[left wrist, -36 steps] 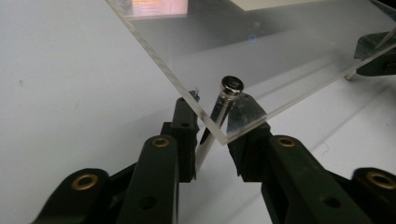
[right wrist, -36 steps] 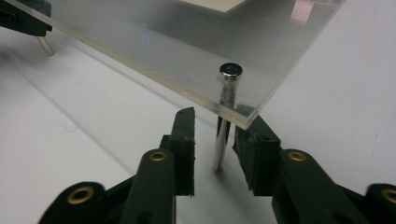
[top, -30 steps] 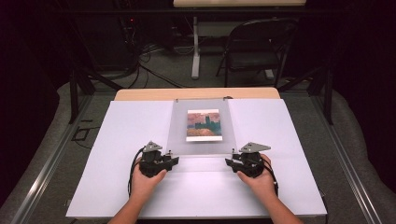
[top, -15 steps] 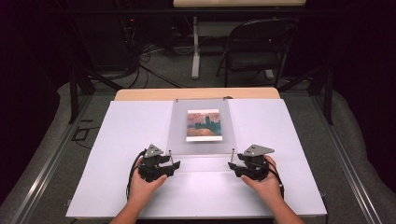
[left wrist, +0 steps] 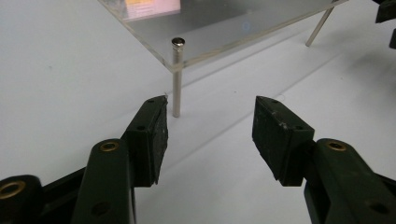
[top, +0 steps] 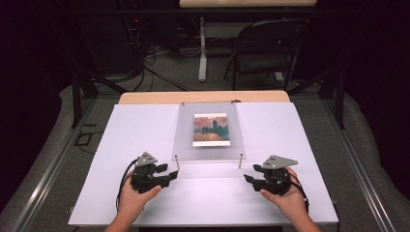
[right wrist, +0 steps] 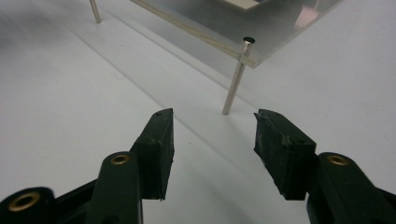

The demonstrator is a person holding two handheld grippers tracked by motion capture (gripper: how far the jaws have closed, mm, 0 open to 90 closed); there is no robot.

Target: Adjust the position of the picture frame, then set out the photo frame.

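Observation:
A clear acrylic plate (top: 186, 135) stands on thin metal pins over the white board (top: 295, 140), with a small painted picture (top: 210, 129) at its middle. My left gripper (top: 170, 175) is open, a little short of the front left pin (top: 177, 162). In the left gripper view, my left gripper (left wrist: 210, 107) has nothing between its fingers, and that pin (left wrist: 177, 77) rises just beyond the left fingertip. My right gripper (top: 247, 178) is open near the front right pin (top: 241, 161). In the right gripper view, my right gripper (right wrist: 212, 121) is empty and faces that pin (right wrist: 236, 79).
The white board lies on a wooden table (top: 203, 97). A dark folding chair (top: 263, 48) and cables on the floor sit beyond the table. Bare white board stretches on both sides of the plate and along the near edge.
Both hands have drawn back toward the near edge and slightly outward, away from the front pins. Both grippers stay open. The plate has not moved.

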